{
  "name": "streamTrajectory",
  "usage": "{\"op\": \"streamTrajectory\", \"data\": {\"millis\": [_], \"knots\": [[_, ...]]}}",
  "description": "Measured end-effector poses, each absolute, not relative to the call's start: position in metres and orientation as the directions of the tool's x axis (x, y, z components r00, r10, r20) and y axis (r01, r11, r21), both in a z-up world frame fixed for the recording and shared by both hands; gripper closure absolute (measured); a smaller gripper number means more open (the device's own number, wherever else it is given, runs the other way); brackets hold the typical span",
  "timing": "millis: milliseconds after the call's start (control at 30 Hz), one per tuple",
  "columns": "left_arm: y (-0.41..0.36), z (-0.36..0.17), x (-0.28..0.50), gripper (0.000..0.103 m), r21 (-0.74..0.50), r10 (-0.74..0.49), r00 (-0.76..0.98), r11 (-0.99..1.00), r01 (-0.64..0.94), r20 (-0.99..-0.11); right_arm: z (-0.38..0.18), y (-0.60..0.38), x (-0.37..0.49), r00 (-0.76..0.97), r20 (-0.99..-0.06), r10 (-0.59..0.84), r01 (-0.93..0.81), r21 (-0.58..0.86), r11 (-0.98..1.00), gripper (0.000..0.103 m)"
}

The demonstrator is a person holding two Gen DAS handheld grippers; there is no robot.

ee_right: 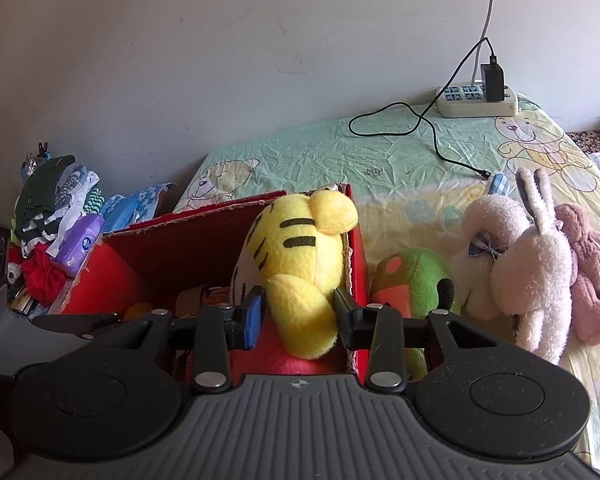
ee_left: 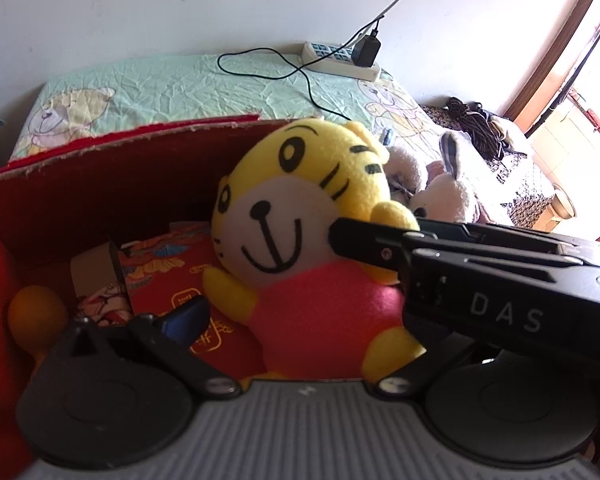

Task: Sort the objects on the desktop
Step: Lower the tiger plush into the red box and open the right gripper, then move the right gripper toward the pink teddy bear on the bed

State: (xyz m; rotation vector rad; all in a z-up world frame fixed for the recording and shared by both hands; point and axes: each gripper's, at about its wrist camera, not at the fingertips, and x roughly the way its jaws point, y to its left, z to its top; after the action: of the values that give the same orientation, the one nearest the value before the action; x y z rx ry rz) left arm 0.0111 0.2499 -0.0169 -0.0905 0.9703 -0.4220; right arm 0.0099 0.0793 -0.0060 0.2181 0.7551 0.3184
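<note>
Right hand-held gripper [ee_right: 298,322]: jaws parted to either side of the tiger plush's yellow arm; pads look just clear of the fabric, so it holds nothing firmly (judgement from the right wrist view).
Left hand-held gripper [ee_left: 300,316]: spread wide around the toy's red body, gripping nothing; only its blue-padded left finger [ee_left: 188,316] shows, the other lies behind the right tool.
Tiger plush [ee_left: 300,240]: sits upright inside the red cardboard box [ee_left: 100,184], against its right wall, head above the rim.
Step in hand: releasing the toy into the box (judged).
Technique: open fully, then back straight out so the pads do not drag the arm; the soft toy will slump, not roll.
Pose: right tool level, pointing across the left camera; left tool low, aimed into the box.
Beyond: green plush [ee_right: 416,280], white rabbit [ee_right: 536,264] and pink plush [ee_right: 592,268] lie on the bed [ee_right: 340,160], unsorted.
</note>
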Motion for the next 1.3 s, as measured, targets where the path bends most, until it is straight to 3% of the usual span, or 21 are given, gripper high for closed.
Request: {"op": "streamTrajectory", "data": {"millis": [800,1300], "knots": [[0.236,-0.008,-0.004,0.001,-0.166,-0.286,0.538,0.951,0.261,-0.793,-0.004,0.055,-0.011,0.705,-0.581,0.407,-0.172,0.416,0.893,0.061],[0.222,0.0,-0.011,0.001,-0.132,-0.152,0.582,0.988,0.077,-0.799,-0.001,0.021,0.001,0.618,-0.55,0.562,-0.304,0.492,0.816,0.055]]}}
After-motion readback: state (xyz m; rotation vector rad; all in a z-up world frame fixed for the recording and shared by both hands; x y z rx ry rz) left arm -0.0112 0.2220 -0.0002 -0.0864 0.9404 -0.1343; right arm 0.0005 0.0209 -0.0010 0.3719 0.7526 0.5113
